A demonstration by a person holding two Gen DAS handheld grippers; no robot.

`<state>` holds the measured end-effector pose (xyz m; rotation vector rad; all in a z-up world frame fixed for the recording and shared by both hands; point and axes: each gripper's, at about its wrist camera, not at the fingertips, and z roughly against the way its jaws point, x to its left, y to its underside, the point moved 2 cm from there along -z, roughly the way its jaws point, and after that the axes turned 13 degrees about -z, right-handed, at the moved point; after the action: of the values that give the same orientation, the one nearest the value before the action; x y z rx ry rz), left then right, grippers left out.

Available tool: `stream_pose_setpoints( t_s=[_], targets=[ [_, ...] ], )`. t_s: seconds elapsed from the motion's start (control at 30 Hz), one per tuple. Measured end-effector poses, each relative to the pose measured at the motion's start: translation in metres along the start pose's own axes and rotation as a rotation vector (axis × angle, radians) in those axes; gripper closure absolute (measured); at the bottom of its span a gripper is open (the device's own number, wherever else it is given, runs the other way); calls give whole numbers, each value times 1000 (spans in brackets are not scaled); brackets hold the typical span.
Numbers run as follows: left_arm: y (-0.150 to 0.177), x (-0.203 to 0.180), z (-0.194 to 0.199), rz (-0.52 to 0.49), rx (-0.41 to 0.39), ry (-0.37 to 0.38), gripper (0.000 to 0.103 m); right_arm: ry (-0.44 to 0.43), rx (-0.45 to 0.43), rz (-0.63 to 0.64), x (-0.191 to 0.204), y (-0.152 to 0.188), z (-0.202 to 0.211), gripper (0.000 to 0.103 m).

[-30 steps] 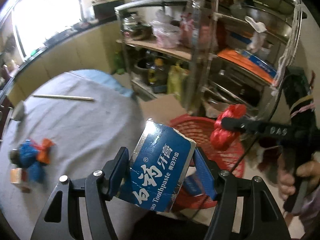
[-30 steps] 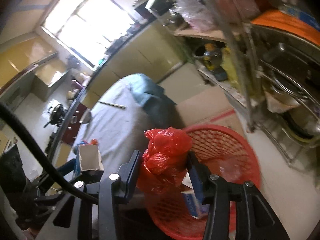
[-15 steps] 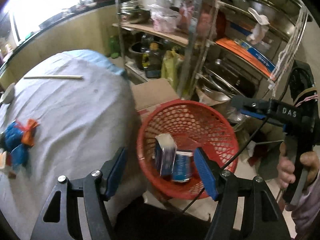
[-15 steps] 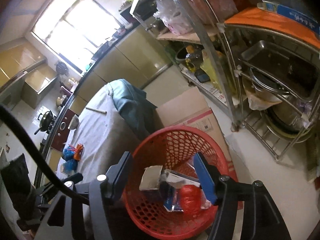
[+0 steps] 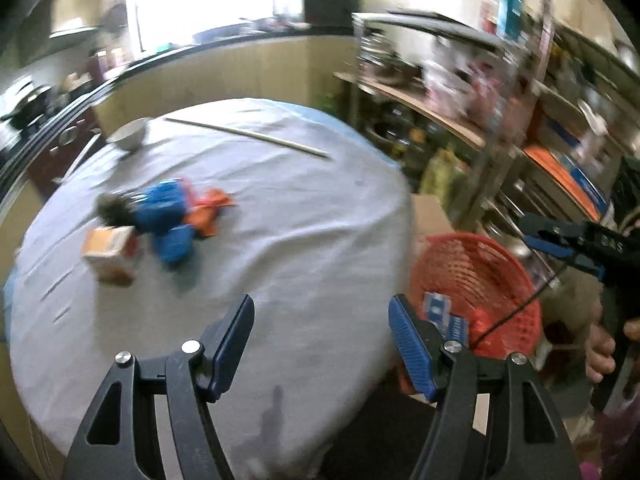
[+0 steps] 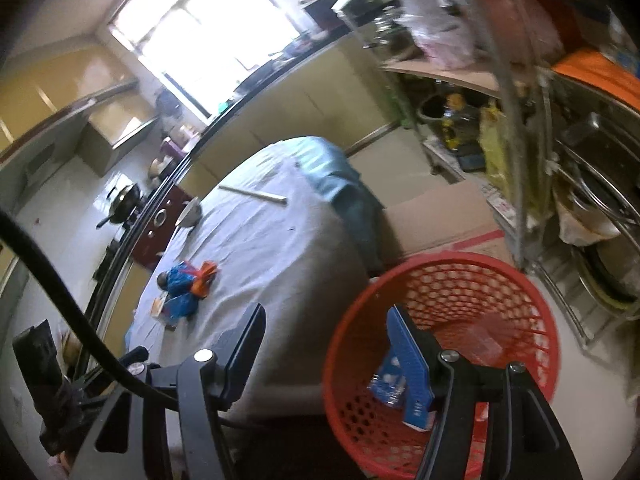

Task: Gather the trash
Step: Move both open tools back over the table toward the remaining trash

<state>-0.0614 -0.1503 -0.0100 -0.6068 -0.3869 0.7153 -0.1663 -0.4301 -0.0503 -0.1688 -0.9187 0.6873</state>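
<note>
Both grippers hold nothing: the left gripper (image 5: 321, 344) has its jaws apart over the near edge of the table (image 5: 304, 240), and the right gripper (image 6: 326, 354) gapes beside the red basket (image 6: 532, 300). Blue cartons (image 6: 386, 380) lie in the basket. Left on the cloth sits more trash (image 5: 168, 216), blue and orange wrappers with a small box (image 5: 110, 254).

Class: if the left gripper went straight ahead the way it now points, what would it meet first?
Probably the bare grey tablecloth. The open, empty left gripper aims at cloth near the table's edge, short of the blue wrappers; depth is uncertain.
</note>
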Motion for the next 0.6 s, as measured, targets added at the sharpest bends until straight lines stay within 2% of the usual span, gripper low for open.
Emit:
stream_pose_setpoints(
  t_s=[0.2, 0.4, 0.6],
  targets=[
    [35, 69, 12, 138, 3, -98, 32, -15, 35, 80, 43, 15, -17, 36],
    [72, 134, 19, 241, 35, -251, 32, -30, 90, 145, 85, 28, -43, 36],
    [93, 175, 24, 304, 48, -332, 32, -68, 162, 220, 136, 46, -75, 36]
  ],
)
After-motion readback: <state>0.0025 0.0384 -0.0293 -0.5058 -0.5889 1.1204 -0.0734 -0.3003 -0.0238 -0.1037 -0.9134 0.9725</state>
